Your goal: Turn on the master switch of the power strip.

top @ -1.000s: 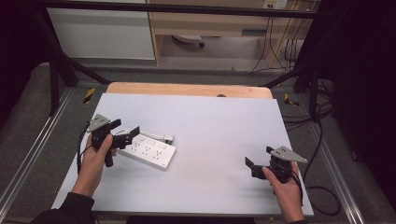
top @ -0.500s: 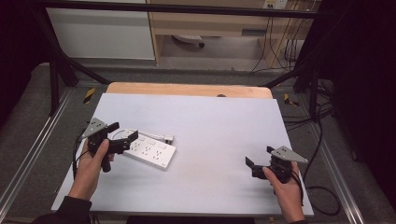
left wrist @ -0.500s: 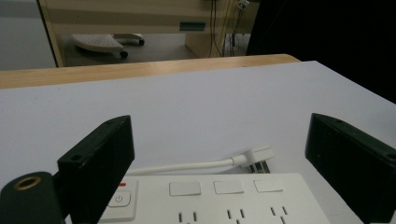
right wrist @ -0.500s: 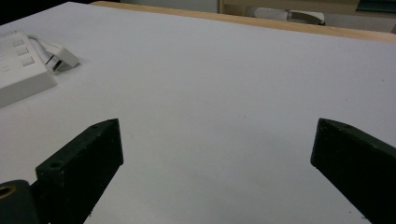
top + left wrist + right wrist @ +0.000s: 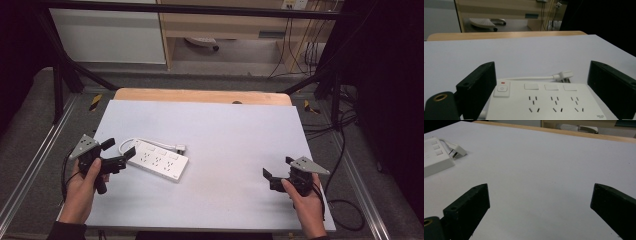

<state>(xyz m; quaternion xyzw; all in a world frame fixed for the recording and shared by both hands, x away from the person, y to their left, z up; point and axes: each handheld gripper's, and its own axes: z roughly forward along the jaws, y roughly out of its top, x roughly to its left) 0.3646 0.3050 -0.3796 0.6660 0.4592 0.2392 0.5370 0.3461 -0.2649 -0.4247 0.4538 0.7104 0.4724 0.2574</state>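
Observation:
A white power strip (image 5: 157, 160) lies flat at the table's left, its short cord curling back to a plug (image 5: 181, 148) beside it. My left gripper (image 5: 119, 151) is open at the strip's left end. In the left gripper view the strip (image 5: 544, 102) lies between the two black jaws, switch end nearest the left jaw, with neither jaw touching it. My left gripper (image 5: 542, 66) holds nothing. My right gripper (image 5: 278, 167) is open over bare table at the near right, far from the strip (image 5: 434, 157); the space around its midpoint (image 5: 540, 188) is bare.
The grey table top (image 5: 225, 130) has a wooden strip (image 5: 200, 96) along its far edge. Black frame bars (image 5: 65, 75) rise at both far corners. Cables (image 5: 345, 150) hang off the right side.
My left gripper has drawn back to the left and toward the person, so its jaws now sit at the strip's left end. The strip and the right gripper have stayed put.

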